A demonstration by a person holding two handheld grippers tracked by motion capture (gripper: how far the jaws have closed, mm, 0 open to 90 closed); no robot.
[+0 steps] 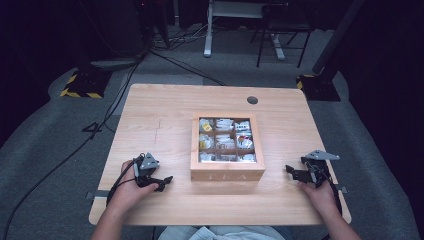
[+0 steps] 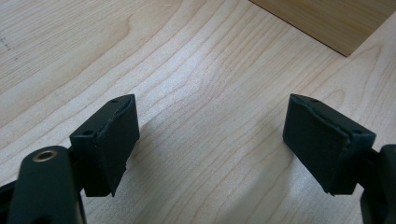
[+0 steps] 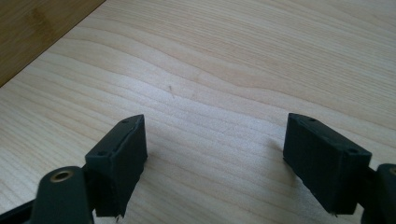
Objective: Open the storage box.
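Note:
A wooden tea box point(image 1: 227, 172) with a clear lid stands in the middle of the table, marked TEA on its front; tea bags point(image 1: 224, 141) fill its compartments. My left gripper point(image 1: 162, 182) rests on the table to the box's left, open, with nothing between its jaws. In the left gripper view the left gripper point(image 2: 210, 140) sits over bare wood, a corner of the box point(image 2: 327, 21) at the top right. My right gripper point(image 1: 295, 172) lies to the box's right, open and empty. The right gripper view shows the right gripper point(image 3: 215, 158) and the box's side point(image 3: 32, 32) at top left.
The light wooden table point(image 1: 165, 115) has a round cable hole point(image 1: 252, 100) near its far edge. Cables point(image 1: 120, 95) trail across the grey floor at the left. Desk and chair legs point(image 1: 270, 45) stand beyond the table.

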